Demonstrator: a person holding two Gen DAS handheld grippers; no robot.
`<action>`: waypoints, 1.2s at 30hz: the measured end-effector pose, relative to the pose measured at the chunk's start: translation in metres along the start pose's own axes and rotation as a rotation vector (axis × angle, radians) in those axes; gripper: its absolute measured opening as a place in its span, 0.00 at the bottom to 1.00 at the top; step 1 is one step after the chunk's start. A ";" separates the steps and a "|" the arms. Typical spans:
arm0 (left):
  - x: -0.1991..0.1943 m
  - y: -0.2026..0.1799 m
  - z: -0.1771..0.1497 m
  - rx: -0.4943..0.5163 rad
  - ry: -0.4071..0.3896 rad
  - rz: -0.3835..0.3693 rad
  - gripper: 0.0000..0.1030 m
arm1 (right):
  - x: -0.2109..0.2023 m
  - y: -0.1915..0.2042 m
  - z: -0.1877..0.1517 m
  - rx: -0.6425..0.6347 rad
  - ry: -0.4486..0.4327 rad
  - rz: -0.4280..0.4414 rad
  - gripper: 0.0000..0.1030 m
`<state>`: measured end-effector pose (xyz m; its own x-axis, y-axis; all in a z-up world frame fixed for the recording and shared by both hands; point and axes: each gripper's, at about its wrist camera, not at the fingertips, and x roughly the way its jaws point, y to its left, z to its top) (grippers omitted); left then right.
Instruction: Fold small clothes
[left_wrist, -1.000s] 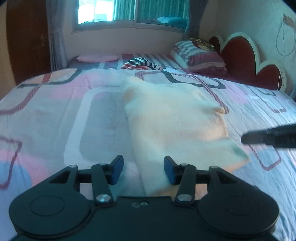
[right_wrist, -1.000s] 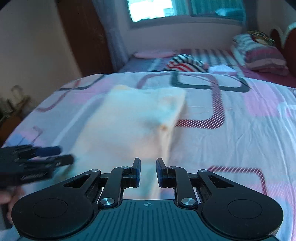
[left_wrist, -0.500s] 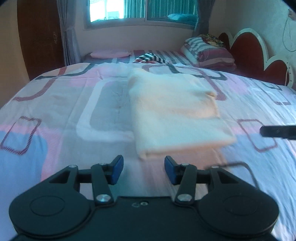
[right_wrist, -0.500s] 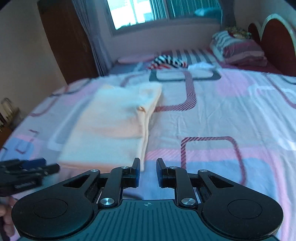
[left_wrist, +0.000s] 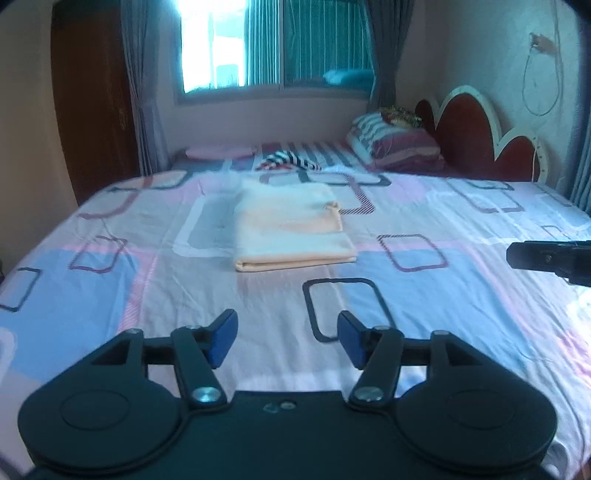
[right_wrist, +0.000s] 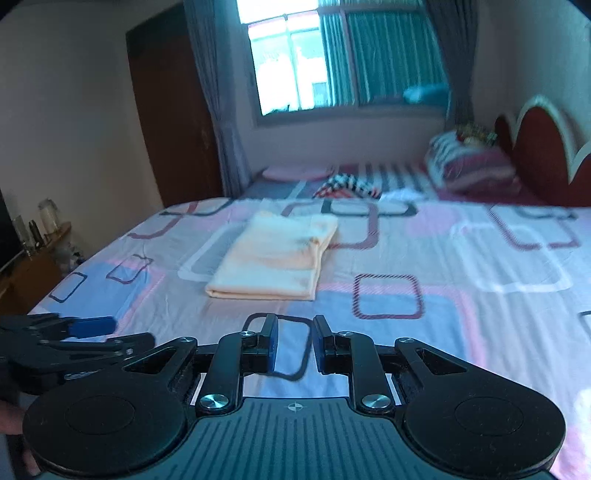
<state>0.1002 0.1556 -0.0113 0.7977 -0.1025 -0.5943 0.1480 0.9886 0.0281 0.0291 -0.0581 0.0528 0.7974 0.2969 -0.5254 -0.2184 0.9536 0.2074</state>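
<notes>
On the far left of the right wrist view, a wooden side shelf (right_wrist: 40, 254) carries jars against the wall. The left black two-finger gripper with blue pads (left_wrist: 287, 338) is released, its fingers spread wide with nothing between them, raised above the near part of the bedsheet printed with pink, blue and grey rounded rectangles (left_wrist: 424, 295). The cream-coloured small garment, folded into a flat rectangle (left_wrist: 291, 230), lies on the sheet toward the far middle of the bed, well apart from both grippers. Beyond it, a black-and-white striped cloth (left_wrist: 290, 162) sits at the far edge. The right black two-finger gripper (right_wrist: 294, 345) has its fingers parted by a narrow gap, grasping nothing. A striped pillow (left_wrist: 397, 146) rests at the far right, just beside the dark red scalloped headboard (left_wrist: 476, 136).
</notes>
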 end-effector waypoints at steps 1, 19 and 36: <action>-0.012 -0.003 -0.003 0.001 -0.006 0.001 0.59 | -0.012 0.002 -0.004 -0.004 -0.011 -0.012 0.28; -0.120 -0.009 -0.034 -0.049 -0.179 0.120 0.93 | -0.117 0.010 -0.042 0.010 -0.121 -0.077 1.00; -0.145 -0.011 -0.038 -0.034 -0.237 0.144 1.00 | -0.137 0.025 -0.038 -0.007 -0.143 -0.076 1.00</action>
<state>-0.0394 0.1642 0.0443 0.9241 0.0205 -0.3816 0.0066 0.9975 0.0698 -0.1074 -0.0734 0.0985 0.8834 0.2143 -0.4168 -0.1580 0.9734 0.1657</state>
